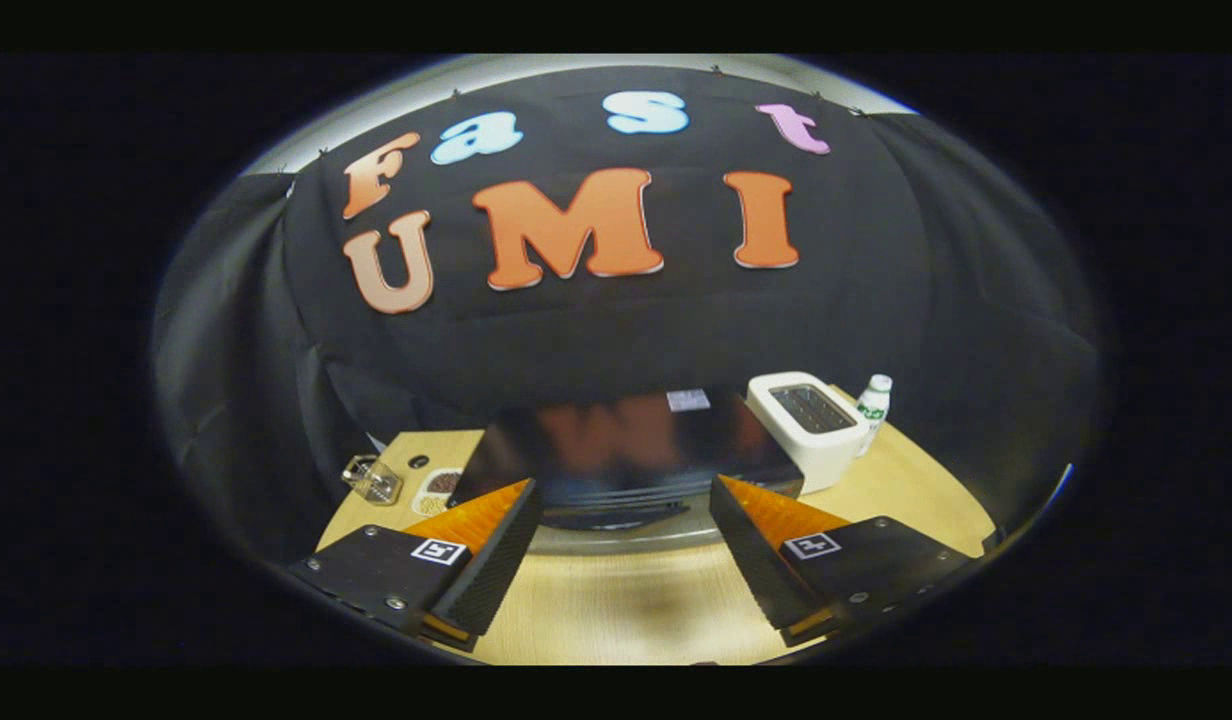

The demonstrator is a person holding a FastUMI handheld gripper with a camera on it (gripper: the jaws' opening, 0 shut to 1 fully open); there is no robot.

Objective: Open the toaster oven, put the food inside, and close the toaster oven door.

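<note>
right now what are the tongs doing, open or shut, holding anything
tongs: open, holding nothing; the fingers stand wide apart above the wooden table, just short of the toaster oven ahead of them.

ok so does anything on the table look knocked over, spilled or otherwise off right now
Nothing stands out. The toaster oven sits just ahead of the open gripper, its jaws spread with nothing between them. The white toaster and small bottle stand upright beside it, and the glass shows no spill.
</note>
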